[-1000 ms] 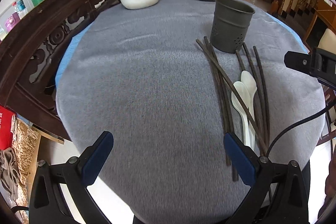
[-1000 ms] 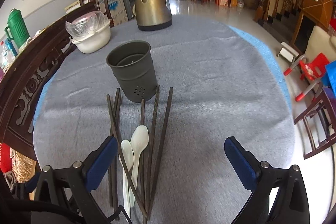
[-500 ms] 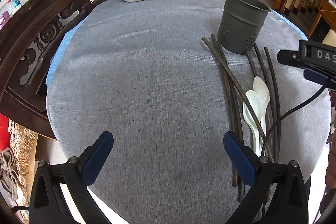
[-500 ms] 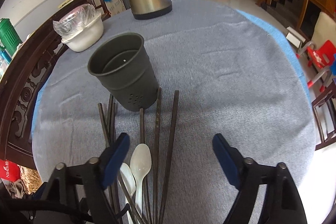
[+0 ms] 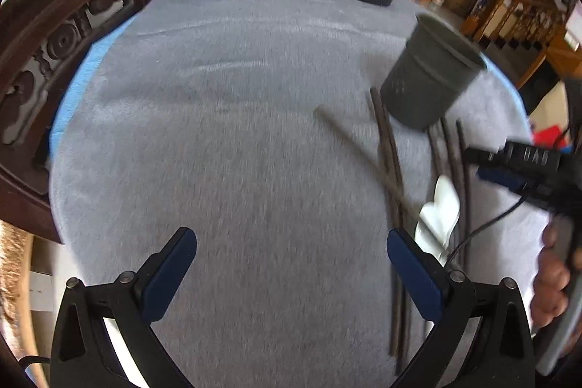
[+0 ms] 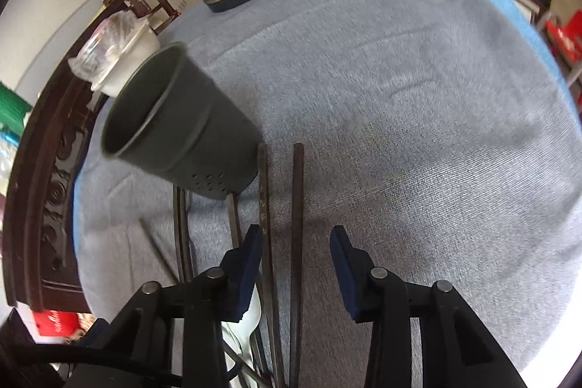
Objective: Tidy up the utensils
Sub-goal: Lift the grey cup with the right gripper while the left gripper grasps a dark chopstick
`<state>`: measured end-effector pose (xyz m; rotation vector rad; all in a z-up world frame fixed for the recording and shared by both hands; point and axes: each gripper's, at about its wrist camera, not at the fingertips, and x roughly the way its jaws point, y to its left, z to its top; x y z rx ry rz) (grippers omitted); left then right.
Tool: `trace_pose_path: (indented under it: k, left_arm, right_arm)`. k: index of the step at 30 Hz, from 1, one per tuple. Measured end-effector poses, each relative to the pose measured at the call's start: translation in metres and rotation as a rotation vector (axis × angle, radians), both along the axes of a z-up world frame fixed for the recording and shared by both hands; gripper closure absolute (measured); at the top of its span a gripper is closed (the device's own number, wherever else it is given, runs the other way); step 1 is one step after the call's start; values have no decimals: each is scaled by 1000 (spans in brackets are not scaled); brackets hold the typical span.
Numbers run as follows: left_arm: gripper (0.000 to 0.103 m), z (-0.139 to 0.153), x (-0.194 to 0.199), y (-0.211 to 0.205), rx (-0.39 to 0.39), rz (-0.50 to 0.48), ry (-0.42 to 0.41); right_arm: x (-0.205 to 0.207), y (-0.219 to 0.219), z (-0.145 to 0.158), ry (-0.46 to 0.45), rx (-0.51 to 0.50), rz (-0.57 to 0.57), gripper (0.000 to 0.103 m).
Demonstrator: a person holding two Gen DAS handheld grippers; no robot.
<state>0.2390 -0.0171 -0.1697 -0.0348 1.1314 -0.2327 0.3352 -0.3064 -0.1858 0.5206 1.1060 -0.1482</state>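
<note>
Two dark chopsticks (image 6: 282, 242) lie between the right gripper's (image 6: 296, 253) narrowing jaws, lower centre.
Its blue pads have just been closing but stand clear of both sticks. More chopsticks (image 5: 391, 162) and white spoons (image 5: 442, 213) lie at right on the grey tablecloth (image 5: 225, 133), below the perforated utensil holder (image 5: 429, 79). At bottom, the left gripper (image 5: 291, 260) gapes wide, empty.
</note>
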Motion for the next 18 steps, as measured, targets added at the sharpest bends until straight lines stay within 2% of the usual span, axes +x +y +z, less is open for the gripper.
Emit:
trace_pose_path:
  k: [6, 8, 9, 10, 13, 17, 18]
  left_arm:
    - [0, -11, 39, 1, -136, 4, 101]
    - [3, -17, 50, 2, -178, 19, 133]
    - [8, -20, 54, 3, -198, 27, 149]
    - [14, -25, 57, 3, -207, 36, 169]
    - [17, -26, 61, -1, -210, 44, 171]
    - [22, -26, 66, -5, -212, 58, 175]
    - [26, -27, 69, -7, -205, 62, 173]
  right_arm:
    - [6, -13, -5, 4, 96, -12, 62]
    - [5, -15, -6, 5, 123, -3, 61]
    - [2, -17, -5, 0, 130, -4, 61]
    - [1, -18, -5, -5, 132, -2, 61]
    - [-5, -27, -3, -11, 132, -7, 55]
    - [-8, -42, -3, -13, 114, -42, 54]
    - [-5, -44, -4, -4, 111, -48, 54]
